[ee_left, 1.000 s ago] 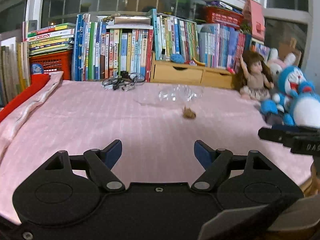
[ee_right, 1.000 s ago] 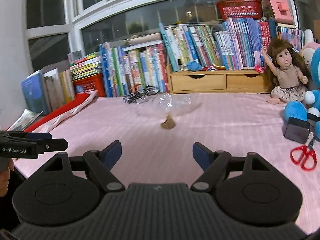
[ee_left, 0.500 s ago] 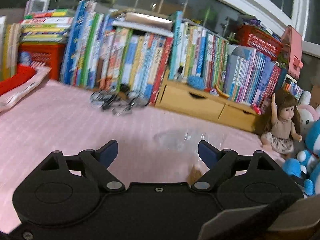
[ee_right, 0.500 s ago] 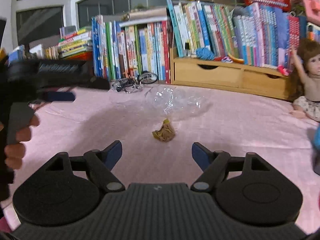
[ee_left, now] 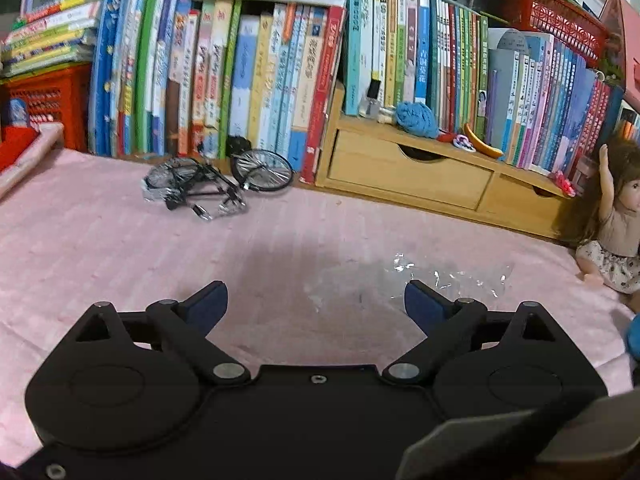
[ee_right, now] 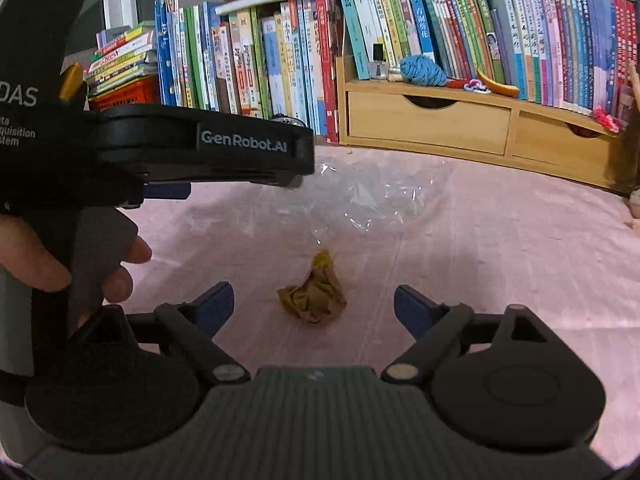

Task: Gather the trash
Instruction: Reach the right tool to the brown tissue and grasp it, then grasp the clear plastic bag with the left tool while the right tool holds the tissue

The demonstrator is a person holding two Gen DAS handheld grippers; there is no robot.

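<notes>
Right wrist view sets out the scene from the big things down: a pink striped cloth [ee_right: 500, 248] covers the surface, with a long row of upright books [ee_right: 280, 56] and a pale wooden drawer unit [ee_right: 432, 124] across the top of the frame. Left of centre, a hand [ee_right: 36, 256] holds the left gripper [ee_right: 168, 191], seen side-on, its jaws opening with nothing between them. Mid-frame lies a crumpled sheet of clear plastic film [ee_right: 360, 204], and just below it the small crumpled brown paper wad [ee_right: 314, 298], on the cloth between and a little ahead of the right gripper's [ee_right: 314, 300] blue tips, whose jaws are opening wide and empty. In the left wrist view the clear film [ee_left: 448, 280] sits by the right-hand tip of the left gripper [ee_left: 316, 300]. The wad looks light, soft and easily crushed; pinching across its bunched middle should hold. The film looks flimsy and slippery, best taken at a raised crease. Compared with a second ago, both grippers are much nearer the trash and open wider, and the wad has gone from the left wrist view.
</notes>
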